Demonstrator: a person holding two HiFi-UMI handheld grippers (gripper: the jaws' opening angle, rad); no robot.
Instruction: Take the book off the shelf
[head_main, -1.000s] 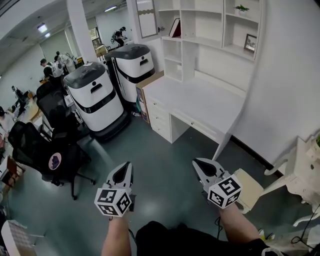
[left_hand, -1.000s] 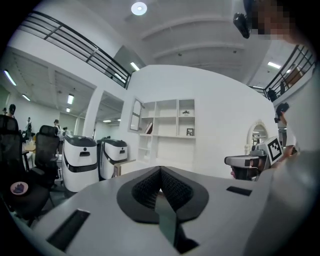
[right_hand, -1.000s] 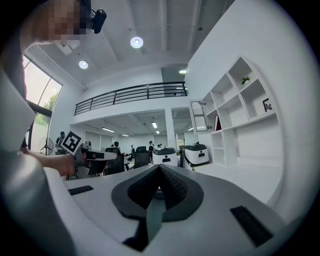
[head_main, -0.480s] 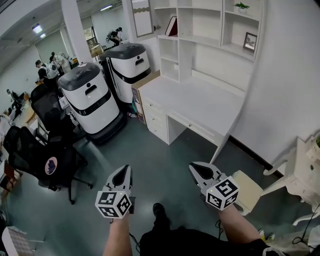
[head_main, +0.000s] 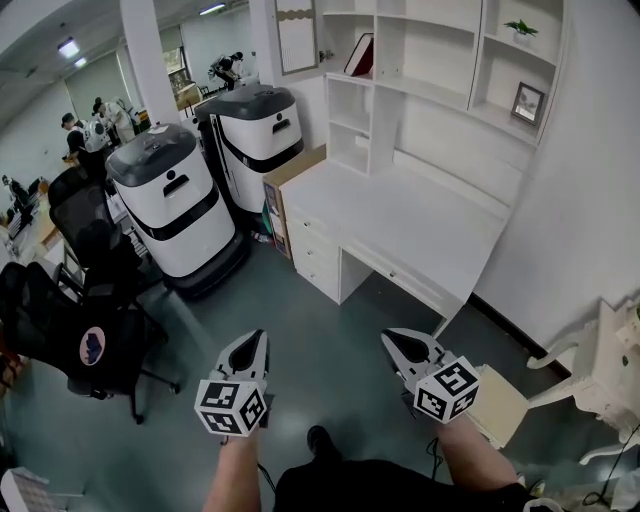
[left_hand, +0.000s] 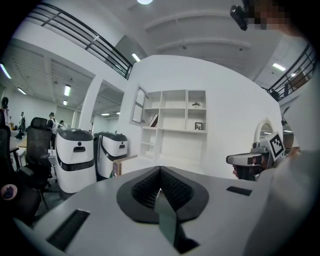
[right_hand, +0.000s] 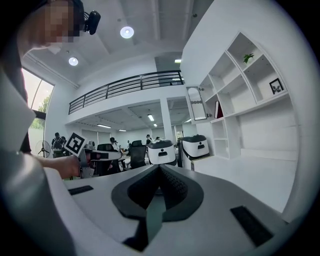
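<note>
The left gripper (head_main: 256, 338) and right gripper (head_main: 392, 340) are held out side by side, nearly level, fingers closed and empty. The red book (head_main: 360, 55) is seen leaning on the upper shelf (head_main: 432, 92), well apart from both.

White shelf (head_main: 437, 95) over desk (head_main: 400, 215) — red book (head_main: 359, 55) leaning in an upper compartment; framed picture (head_main: 527, 103) and plant (head_main: 524, 30) at right.

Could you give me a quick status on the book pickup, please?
Left tool, right tool shut, empty. Book leaning on upper shelf, untouched, far off. Desk below it.
</note>
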